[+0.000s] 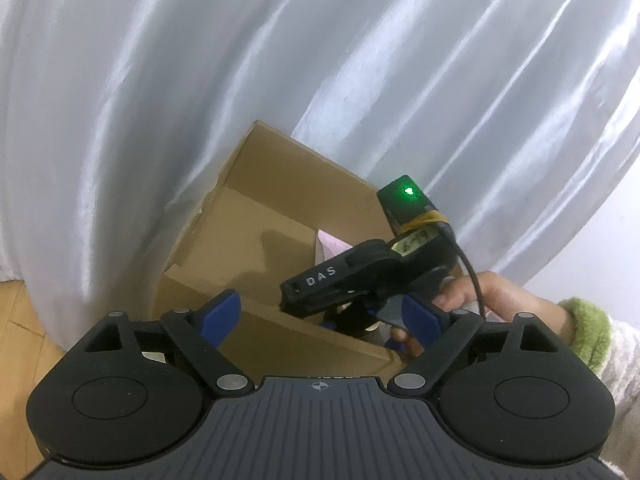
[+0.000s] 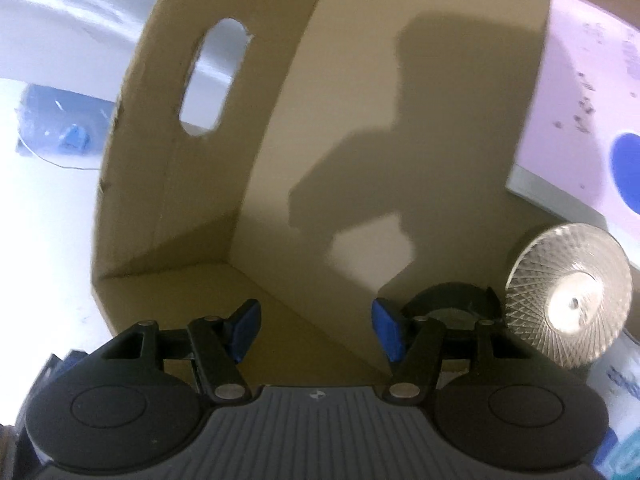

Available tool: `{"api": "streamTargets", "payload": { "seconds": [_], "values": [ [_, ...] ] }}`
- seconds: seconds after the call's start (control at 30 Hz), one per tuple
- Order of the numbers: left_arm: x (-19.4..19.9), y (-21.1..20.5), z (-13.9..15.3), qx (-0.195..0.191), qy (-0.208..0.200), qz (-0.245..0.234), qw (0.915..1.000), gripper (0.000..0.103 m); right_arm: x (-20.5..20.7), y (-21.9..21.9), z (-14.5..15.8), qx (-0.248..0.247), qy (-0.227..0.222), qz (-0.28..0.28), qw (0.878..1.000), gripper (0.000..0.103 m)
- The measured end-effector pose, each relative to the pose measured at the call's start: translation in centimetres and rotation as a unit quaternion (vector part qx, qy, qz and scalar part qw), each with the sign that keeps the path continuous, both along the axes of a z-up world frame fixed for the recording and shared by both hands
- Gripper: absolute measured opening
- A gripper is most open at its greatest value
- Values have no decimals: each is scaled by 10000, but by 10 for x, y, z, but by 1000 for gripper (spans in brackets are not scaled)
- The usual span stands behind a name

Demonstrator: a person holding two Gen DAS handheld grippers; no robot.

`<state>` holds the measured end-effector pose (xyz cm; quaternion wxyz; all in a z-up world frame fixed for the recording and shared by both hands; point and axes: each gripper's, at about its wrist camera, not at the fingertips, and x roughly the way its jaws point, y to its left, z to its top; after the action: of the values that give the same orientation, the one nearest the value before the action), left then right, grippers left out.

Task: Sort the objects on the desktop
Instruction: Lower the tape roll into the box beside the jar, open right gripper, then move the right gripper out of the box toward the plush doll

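Both our grippers, left [image 1: 320, 312] and right [image 2: 316, 330], have open, empty fingers; the box [image 2: 360, 128] maybe already holds some things.

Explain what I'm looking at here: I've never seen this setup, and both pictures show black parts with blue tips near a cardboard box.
A person holds a tool in each hand, with a camera on each looking along its blue fingers. The left view shows the left hand-held gripper open and empty, outside the cardboard box; ahead, the person's hand dips the other tool into the box. The right view looks inside: the right hand-held gripper is open, holding nothing. In the box lie a pink packet, a clear faceted disc and a black round object.
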<state>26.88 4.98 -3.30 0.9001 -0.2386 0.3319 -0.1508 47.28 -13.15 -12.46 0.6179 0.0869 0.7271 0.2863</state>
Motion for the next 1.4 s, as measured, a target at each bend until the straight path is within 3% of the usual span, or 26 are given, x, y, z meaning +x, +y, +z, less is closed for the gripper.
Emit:
{"api": "streamTargets", "payload": {
  "seconds": [0.33,0.43,0.57,0.73,0.87,1.0,1.17,1.4],
  "values": [
    [1,-2,-2,17,112,51,9999,91,-8,-32,26,-168,-124,-290,9994,64],
    [-3,-1,2,-2,84,55,9999,92,-23,-23,38,-183,-184,-459,9986,74],
    [-15,3,9,17,13,89,10000,94,-39,-30,52,314,-272,-876,9953,74],
    [-35,14,20,65,-52,189,9998,97,-72,-84,116,932,-1138,-1309,9804,76],
    [-56,23,26,276,22,206,9994,100,-129,-104,151,1734,-1927,-1334,9566,94],
    [-81,31,21,521,380,214,9977,102,-183,-99,137,2231,-2065,-1268,9442,96],
    [-106,34,1,964,847,203,9915,103,-207,-81,77,2132,-991,-1368,9623,96],
    [-97,25,-48,1061,1391,228,9843,103,-209,-49,24,2102,-224,-1697,9625,96]
  ]
}}
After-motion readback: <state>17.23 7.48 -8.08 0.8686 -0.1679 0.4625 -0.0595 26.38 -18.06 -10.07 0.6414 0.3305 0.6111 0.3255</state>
